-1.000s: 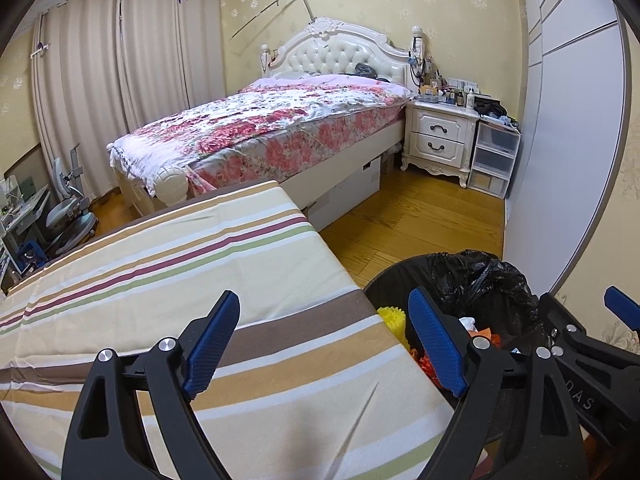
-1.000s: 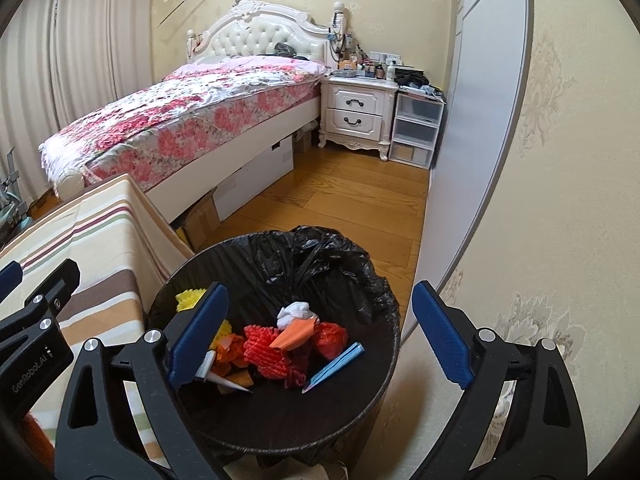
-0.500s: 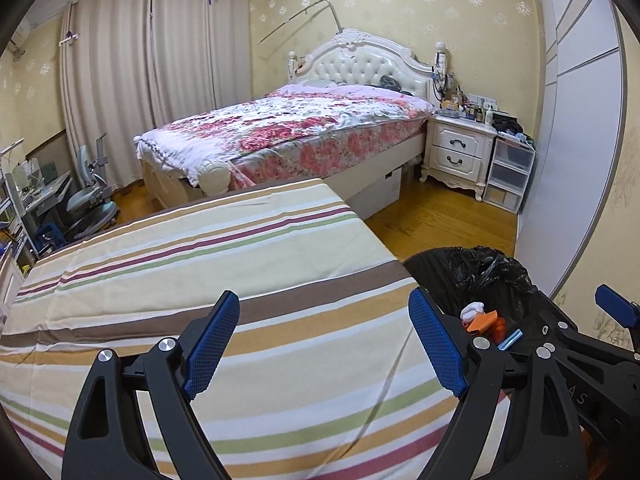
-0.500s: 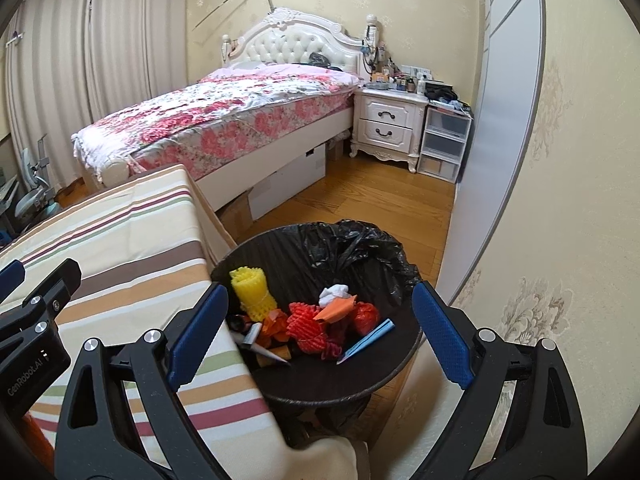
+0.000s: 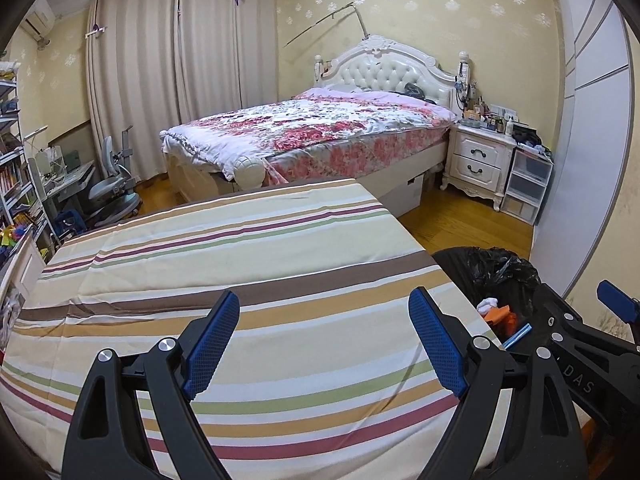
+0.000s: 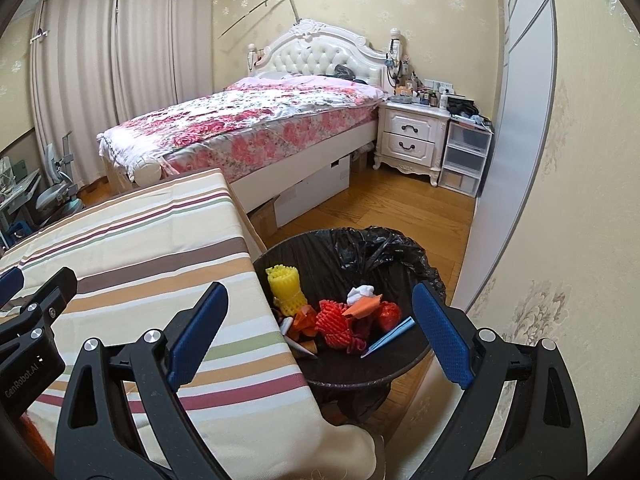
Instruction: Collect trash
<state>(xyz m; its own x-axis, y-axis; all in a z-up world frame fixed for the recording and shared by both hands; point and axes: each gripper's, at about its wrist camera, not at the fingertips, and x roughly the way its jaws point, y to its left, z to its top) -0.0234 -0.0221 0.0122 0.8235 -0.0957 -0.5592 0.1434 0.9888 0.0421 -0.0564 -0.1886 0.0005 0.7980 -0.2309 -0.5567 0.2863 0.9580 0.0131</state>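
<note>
Holding bright scraps (image 6: pixel 340 322), bin (image 6: pixel 352 372) sits bag-lined

Table (image 5: pixel 240 280) covered by striped cloth (image 5: pixel 280 392), cloth lies flat on it. Wood floor (image 6: pixel 380 208) carries black-lined trash bin (image 6: pixel 332 376), just beside table's corner.

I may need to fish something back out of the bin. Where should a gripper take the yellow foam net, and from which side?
Grip the yellow foam net across its upper half, coming down from above. It stands nearly upright against the bin wall beside the table, its top clear of the red trash. Its lower end looks cinched and half buried.
</note>
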